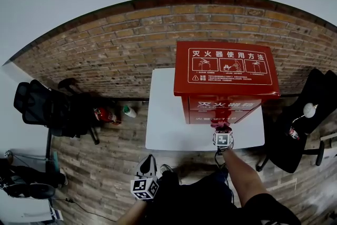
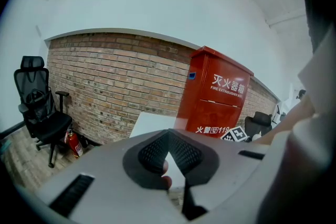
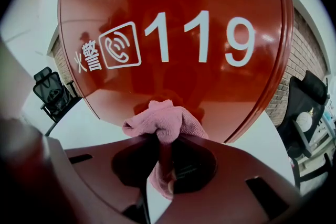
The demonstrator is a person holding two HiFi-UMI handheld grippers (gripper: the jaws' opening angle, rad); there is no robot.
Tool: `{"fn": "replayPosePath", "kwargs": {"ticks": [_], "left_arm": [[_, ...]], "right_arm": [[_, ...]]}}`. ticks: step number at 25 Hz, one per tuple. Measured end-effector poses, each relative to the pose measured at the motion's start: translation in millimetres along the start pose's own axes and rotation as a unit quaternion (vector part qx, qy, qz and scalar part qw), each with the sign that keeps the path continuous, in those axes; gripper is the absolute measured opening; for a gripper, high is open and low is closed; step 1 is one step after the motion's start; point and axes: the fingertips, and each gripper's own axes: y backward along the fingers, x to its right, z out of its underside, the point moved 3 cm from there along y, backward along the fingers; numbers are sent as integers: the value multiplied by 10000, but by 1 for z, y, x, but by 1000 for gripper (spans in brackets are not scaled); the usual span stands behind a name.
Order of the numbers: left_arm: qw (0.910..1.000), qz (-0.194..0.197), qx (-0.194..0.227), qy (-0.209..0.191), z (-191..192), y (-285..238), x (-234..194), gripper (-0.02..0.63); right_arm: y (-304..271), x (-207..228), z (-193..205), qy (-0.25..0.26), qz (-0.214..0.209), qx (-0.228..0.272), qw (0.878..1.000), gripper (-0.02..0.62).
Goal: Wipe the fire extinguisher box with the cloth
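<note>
Right gripper view tells you most of it: the right gripper (image 3: 163,147) is pinched tight on the pink cloth (image 3: 165,118), which bunches out past the jaws.

– And the fire extinguisher box (image 3: 173,18)?

– Dead ahead of it. The cloth sits low on the red front panel, just under the "119". I can't swear it's touching, but if there's a gap it's a sliver.

– So which way would the wipe run?

– I'd guess upward or sideways. The box stands upright on the white worktop (image 1: 168,129), towards its far right part, with its long side vertical. Nearly all the front face rises above the cloth, with little panel left beneath it.

– What's the other hand doing?

– The left gripper (image 2: 169,157) hangs back low by the person's body, well apart from the box. Its jaws are pressed together at the tips with nothing between them.

– Then the right arm does the work.

– It's the nearer one, and the only one carrying cloth.
</note>
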Motion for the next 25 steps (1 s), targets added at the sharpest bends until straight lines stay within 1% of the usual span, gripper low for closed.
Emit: {"fn": "replayPosePath", "kwargs": {"ticks": [5, 10, 18, 25], "left_arm": [[10000, -70, -7, 13, 3, 3, -8, 17], [9999, -123, -1, 38, 3, 4, -16, 17], [9997, -227, -20, 73, 4, 7, -27, 17], [9994, -329, -26, 135, 5, 13, -37, 17]], "right_arm": [[-4, -16, -5, 67, -86, 43, 9999, 64], [-11, -28, -2, -117, -133, -53, 9998, 64], [-14, -53, -6, -245, -230, -84, 9994, 64], [-21, -79, -8, -404, -406, -104, 9983, 64]]}}
